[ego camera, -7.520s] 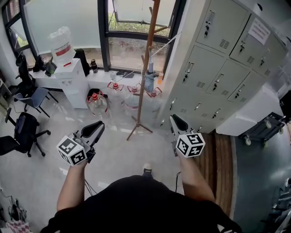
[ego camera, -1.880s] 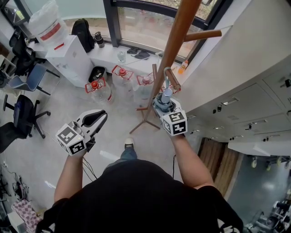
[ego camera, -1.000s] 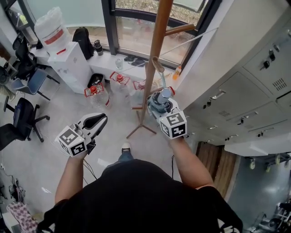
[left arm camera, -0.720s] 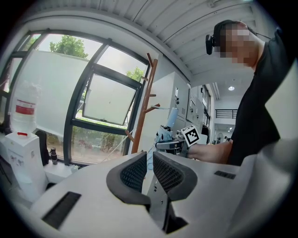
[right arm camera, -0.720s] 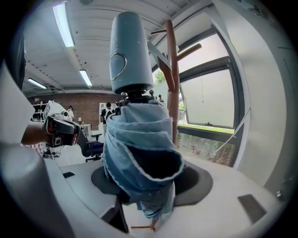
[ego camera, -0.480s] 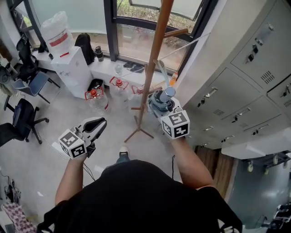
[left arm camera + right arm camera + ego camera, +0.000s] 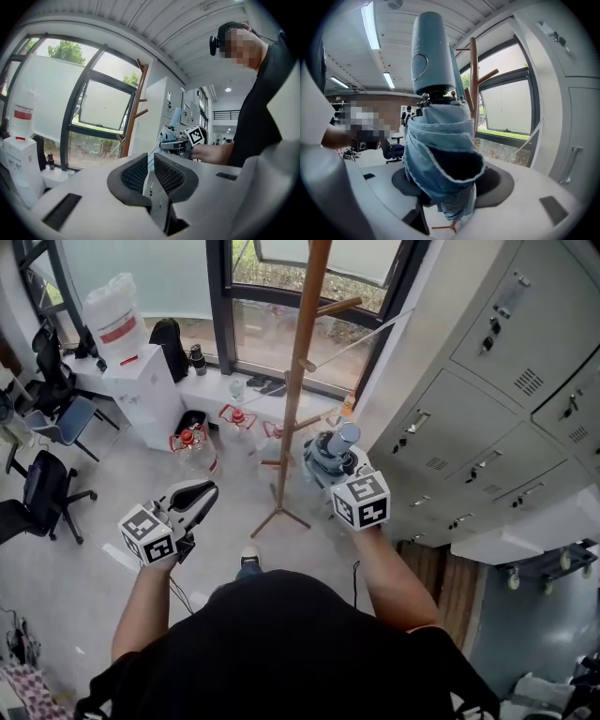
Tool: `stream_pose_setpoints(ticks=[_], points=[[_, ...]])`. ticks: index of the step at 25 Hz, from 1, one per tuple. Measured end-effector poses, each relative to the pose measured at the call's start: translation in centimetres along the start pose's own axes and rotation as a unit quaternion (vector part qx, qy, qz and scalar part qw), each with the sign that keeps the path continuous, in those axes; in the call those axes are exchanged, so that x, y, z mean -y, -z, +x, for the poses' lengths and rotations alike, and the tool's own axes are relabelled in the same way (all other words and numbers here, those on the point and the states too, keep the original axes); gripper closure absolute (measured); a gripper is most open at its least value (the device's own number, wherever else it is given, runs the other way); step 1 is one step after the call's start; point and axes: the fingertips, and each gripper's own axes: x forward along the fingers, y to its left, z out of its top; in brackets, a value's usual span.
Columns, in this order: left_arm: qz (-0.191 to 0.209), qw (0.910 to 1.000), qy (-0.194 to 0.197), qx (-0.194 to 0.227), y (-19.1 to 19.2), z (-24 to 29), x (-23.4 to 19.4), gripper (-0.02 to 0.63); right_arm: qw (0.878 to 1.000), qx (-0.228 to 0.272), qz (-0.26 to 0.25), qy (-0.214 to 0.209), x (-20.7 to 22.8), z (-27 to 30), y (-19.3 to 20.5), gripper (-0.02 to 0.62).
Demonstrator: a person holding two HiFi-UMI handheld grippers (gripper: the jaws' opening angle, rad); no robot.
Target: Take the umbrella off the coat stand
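The jaws of your right gripper [image 7: 452,182] are pinching the folded blue umbrella [image 7: 440,140] round its bunched cloth, with the handle [image 7: 432,51] standing up above them; hold that pinch firm, since the cloth is soft and, I judge, could slide through; the umbrella sits just to the right of the coat stand [image 7: 298,381], close beside a lower peg [image 7: 307,423], and looks free of every peg, though I cannot see its strap; so draw it straight away from the coat stand toward yourself, watching that no fold drags on that peg; the jaws of your left gripper [image 7: 149,173] are drawn almost together on nothing, well to the left of the coat stand; bring it in only if the coat stand rocks.
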Motion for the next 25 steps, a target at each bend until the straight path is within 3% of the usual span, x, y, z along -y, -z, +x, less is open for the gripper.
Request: stream_pose_setpoints(ticks=[25], points=[[0.018,0.9988,0.043,0.015,-1.1,2.6,10.3,0.546,0.998,-0.008,0.051,0.039,1.2,-14.2,5.8,0.316]])
